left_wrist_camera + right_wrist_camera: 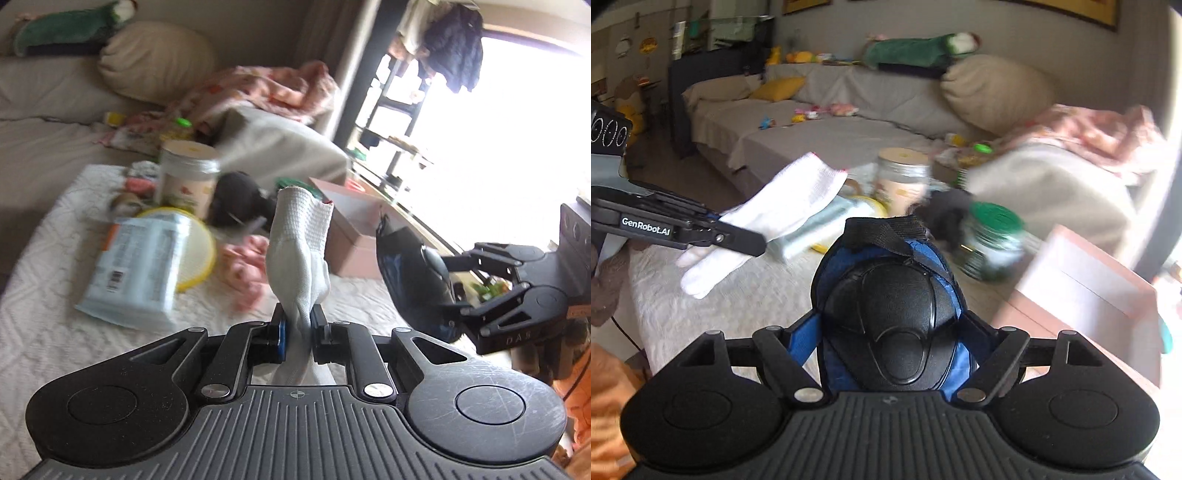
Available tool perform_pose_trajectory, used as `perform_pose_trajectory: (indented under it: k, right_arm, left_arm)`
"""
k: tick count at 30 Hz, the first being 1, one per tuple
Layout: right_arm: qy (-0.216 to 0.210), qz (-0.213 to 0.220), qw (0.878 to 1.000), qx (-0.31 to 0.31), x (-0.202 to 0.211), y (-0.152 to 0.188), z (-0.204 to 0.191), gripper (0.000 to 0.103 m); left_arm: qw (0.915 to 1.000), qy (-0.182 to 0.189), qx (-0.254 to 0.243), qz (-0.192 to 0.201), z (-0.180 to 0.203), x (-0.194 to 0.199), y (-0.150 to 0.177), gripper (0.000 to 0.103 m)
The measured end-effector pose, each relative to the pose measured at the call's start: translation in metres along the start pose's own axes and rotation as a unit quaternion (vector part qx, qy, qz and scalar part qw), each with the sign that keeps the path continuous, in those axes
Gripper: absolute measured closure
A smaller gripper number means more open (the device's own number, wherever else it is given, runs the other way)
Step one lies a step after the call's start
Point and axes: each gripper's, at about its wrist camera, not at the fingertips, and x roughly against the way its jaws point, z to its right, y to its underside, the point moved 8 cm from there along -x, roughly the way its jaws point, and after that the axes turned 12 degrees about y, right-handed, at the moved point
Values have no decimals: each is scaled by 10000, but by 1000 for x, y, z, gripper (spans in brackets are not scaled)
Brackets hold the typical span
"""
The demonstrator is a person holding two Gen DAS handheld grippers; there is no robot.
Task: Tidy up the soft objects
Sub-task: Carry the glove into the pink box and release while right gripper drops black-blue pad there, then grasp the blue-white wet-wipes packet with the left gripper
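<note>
My left gripper (pixel 297 325) is shut on a white knit glove (pixel 301 243), which stands up between its fingers above the white quilted surface (pixel 55 314). In the right wrist view the same glove (pixel 783 206) hangs from the left gripper (pixel 753 242) at the left. My right gripper (pixel 890 354) is shut on a blue and black knee pad (pixel 890 306) with a hard black cap. In the left wrist view that knee pad (pixel 413 273) is held at the right by the right gripper (pixel 452 291). A pink open box (pixel 1082 295) lies to the right.
On the quilt lie a pale blue wipes pack (pixel 136 269), a yellow round lid (pixel 201 251), a cream jar (pixel 186 177), pink soft items (pixel 247 269), a dark soft object (pixel 236 199) and a green-lidded jar (pixel 993 240). A sofa (pixel 849 136) with cushions and a pink blanket stands behind.
</note>
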Motion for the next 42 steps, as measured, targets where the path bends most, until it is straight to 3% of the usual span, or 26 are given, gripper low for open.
perform_pose_trajectory:
  k: [5, 8, 11, 13, 16, 17, 19, 21, 24, 28, 32, 35, 39, 42]
  right_arm:
    - [1114, 134, 9927, -438, 51, 28, 75, 23]
    - [1601, 370, 9840, -684, 72, 26, 119, 23]
    - [1822, 613, 9759, -1035, 76, 7, 165, 22]
    - [1890, 705, 9708, -1296, 65, -10, 195, 22]
    - [1822, 750, 9643, -1767, 37, -33, 235, 22]
    - [1762, 741, 9627, -1915, 24, -41, 247, 22]
    - [1667, 620, 9618, -2080, -2, -52, 263, 22]
    - [1406, 236, 9645, -2225, -37, -55, 266, 20]
    - [1149, -315, 9642, -2370, -76, -47, 264, 20]
    - [1244, -440, 9601, -2467, -91, -32, 263, 19]
    - [1347, -471, 9575, -2506, -82, -16, 251, 19]
    - [1494, -448, 9641, -2149, -76, -11, 227, 19]
    - [1240, -736, 9768, -1582, -92, -16, 181, 19]
    - [1308, -1420, 9696, -1501, -124, -10, 163, 20]
  left_arm:
    - [9958, 722, -419, -384, 64, -45, -13, 88]
    - [9910, 1094, -745, -198, 96, -70, -59, 88]
    - [9870, 1291, -958, -52, 110, -109, -117, 87]
    - [9886, 1331, -707, -38, 102, -145, -152, 85]
    - [9841, 1688, 400, -388, 71, -214, -170, 78]
    - [9838, 1620, 560, -520, 59, -237, -164, 78]
    - [9897, 937, 437, -990, 32, -281, -142, 78]
    - [9918, 519, 265, -1136, 13, -300, -130, 78]
    - [9930, 638, 351, -928, 2, -289, -128, 78]
    - [9960, 721, -203, -482, 8, -239, -132, 78]
    - [9987, 292, -420, -86, -6, -180, -124, 78]
    - [9990, -172, -394, 152, -26, -134, -112, 78]
    - [9984, -536, -75, 133, -50, -88, -84, 78]
    - [9959, -772, -426, -209, -48, -56, -46, 78]
